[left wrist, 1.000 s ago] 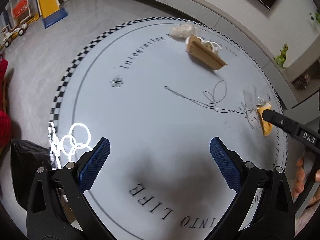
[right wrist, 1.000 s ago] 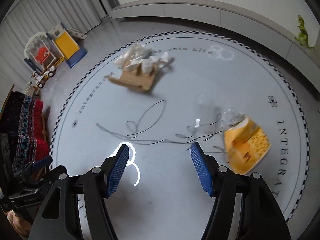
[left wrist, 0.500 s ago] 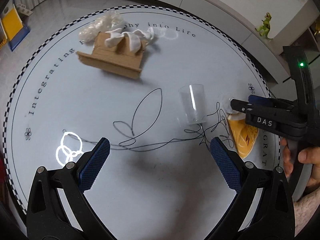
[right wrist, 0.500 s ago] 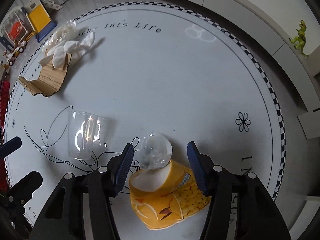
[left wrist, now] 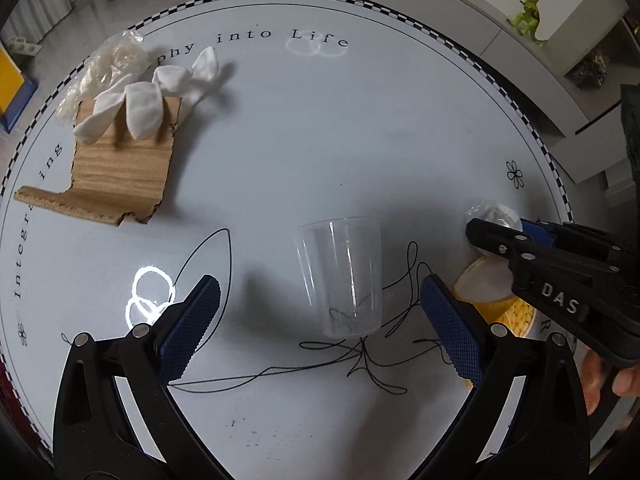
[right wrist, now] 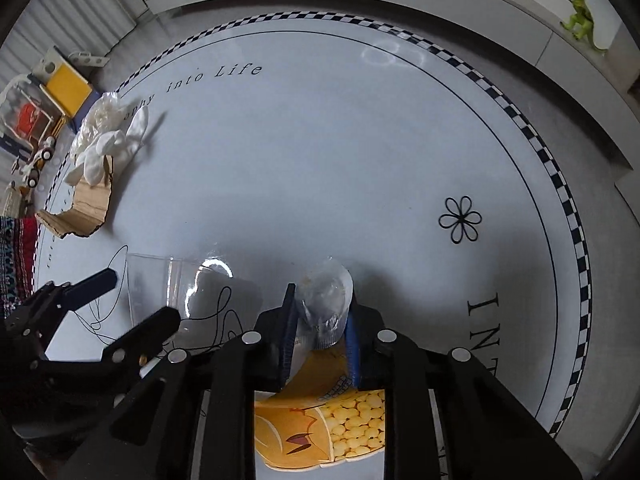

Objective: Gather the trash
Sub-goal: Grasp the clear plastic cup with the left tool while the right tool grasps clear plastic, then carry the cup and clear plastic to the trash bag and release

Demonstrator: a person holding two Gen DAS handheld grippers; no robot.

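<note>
Home living room: round rug (right wrist: 360,152), toy slide (right wrist: 66,84), dinosaur figurine (right wrist: 582,20).

Both tongs share one build: matte black plastic arms that fork into two fingers, each tipped with a long blue pad covered in a fine diamond-knurled grid. On the left tongs (left wrist: 316,316) round silver rivet heads sit in pairs on each finger, near the base of the pad. The right tongs (right wrist: 320,332) carry the same silver rivets, and in the left wrist view their side bears the raised white letters "DAS". A bare hand (left wrist: 608,376) shows at the right edge of that view, fingers only, no sleeve visible.
</note>
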